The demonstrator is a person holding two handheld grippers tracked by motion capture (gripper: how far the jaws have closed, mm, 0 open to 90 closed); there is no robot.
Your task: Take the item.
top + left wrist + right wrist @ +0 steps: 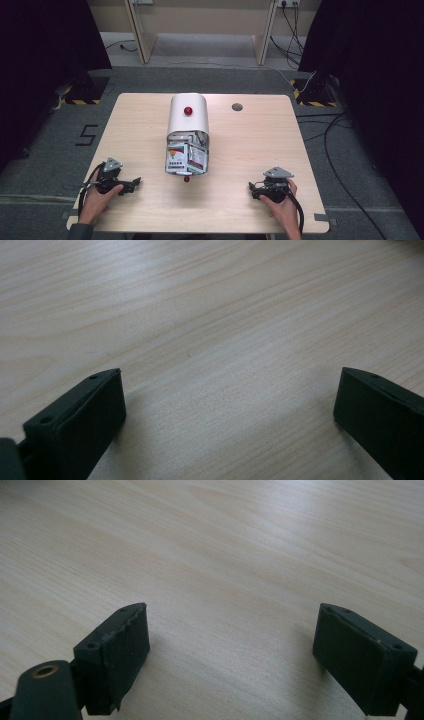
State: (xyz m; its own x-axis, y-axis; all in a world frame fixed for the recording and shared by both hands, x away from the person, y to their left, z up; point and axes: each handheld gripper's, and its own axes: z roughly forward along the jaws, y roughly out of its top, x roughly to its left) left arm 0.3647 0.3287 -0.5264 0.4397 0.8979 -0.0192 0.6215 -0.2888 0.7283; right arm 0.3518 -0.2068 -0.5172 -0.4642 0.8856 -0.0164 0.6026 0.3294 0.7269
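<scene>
Both grippers rest on pale wooden counter [240,150], jaws wide, nothing between them. White round-topped metal box with red knob [187,131], open front crammed with printed packets [186,159], sits ahead between your left gripper [131,183] and right gripper [254,189], well apart from both jaws. Likely step: reach in. Approach low, wrists level, from the open end.
</scene>
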